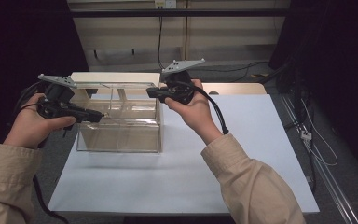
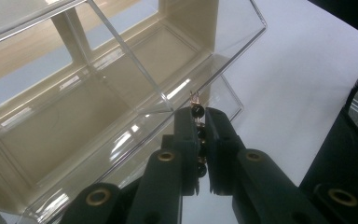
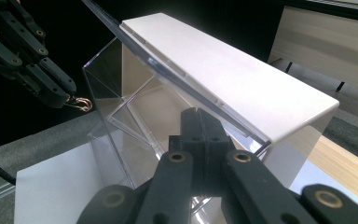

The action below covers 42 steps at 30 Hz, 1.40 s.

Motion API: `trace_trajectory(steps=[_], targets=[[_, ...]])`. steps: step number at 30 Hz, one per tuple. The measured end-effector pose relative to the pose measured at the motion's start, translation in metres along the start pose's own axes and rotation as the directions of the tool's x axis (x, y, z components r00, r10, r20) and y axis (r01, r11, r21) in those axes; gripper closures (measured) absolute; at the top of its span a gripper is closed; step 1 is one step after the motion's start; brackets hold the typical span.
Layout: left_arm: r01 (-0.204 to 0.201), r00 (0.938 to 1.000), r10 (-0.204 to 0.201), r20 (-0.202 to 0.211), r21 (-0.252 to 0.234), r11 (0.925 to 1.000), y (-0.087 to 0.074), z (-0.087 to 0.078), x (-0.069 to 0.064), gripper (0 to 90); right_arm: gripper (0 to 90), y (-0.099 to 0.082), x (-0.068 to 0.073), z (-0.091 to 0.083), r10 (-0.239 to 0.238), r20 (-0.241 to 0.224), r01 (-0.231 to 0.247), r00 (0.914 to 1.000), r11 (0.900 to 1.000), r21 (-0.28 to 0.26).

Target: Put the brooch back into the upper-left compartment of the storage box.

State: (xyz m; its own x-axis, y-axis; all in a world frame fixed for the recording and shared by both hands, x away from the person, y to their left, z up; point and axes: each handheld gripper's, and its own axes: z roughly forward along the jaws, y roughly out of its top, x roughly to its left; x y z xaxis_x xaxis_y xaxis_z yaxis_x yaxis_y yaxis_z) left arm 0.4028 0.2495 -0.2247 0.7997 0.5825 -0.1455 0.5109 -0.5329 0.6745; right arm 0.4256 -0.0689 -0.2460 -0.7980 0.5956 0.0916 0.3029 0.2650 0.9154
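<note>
Standing on the white worktop (image 1: 242,140): one clear acrylic box (image 1: 119,121) with cream base and back panel, set toward the left half of the worktop, its lid (image 3: 223,79) raised and tilted.

Interior: clear dividers split the box into compartments; the compartments on view hold nothing I can make out.

Left claw (image 1: 101,114): held in the person's left hand (image 1: 30,126) at the left end of the box, pointing toward it at about rim height. Jaws narrow, clamped on a small beaded piece (image 2: 197,133), dark round beads strung on copper-coloured wire, a wire loop sticking out past the jaw tips. From the right gripper view the same loop (image 3: 80,103) shows at the tip of that claw, just beside the box's upper corner; touching or not, I cannot tell.

Right claw (image 1: 150,92): held in the person's right hand (image 1: 193,109) at the upper right corner of the box. Jaws closed together, tips (image 3: 196,126) right at the front edge of the raised lid; whether they pinch that edge or merely sit against it cannot be told.

Person: beige sleeves (image 1: 256,186), forearms entering from the near side. A black cable (image 1: 216,112) trails from the right claw across the wrist.
</note>
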Motion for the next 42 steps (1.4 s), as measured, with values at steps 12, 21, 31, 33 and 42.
trace_trajectory(steps=[12,21,31,33,42], targets=[[0.005,0.9999,-0.005,-0.015,-0.003,1.0000,0.002,-0.002,0.000,84.2,90.0,0.000,0.000,-0.001,-0.002,0.001,0.002,1.0000,1.0000,-0.002],[0.015,0.9985,-0.015,-0.052,-0.014,0.9998,0.003,-0.004,0.006,84.2,90.0,0.001,0.001,-0.002,-0.004,0.003,0.004,1.0000,1.0000,-0.003],[0.028,0.9941,-0.029,-0.105,-0.014,0.9995,0.002,-0.003,0.015,84.2,90.0,0.001,0.001,-0.002,-0.005,0.003,0.005,1.0000,1.0000,-0.004],[0.032,0.9930,-0.034,-0.113,-0.025,0.9992,0.001,-0.003,0.017,84.2,90.0,0.001,0.001,-0.003,-0.005,0.002,0.005,1.0000,1.0000,-0.005],[0.040,0.9882,-0.045,-0.146,-0.032,0.9987,-0.001,-0.002,0.023,84.2,90.0,0.001,0.001,-0.003,-0.006,0.002,0.006,1.0000,1.0000,-0.003]])
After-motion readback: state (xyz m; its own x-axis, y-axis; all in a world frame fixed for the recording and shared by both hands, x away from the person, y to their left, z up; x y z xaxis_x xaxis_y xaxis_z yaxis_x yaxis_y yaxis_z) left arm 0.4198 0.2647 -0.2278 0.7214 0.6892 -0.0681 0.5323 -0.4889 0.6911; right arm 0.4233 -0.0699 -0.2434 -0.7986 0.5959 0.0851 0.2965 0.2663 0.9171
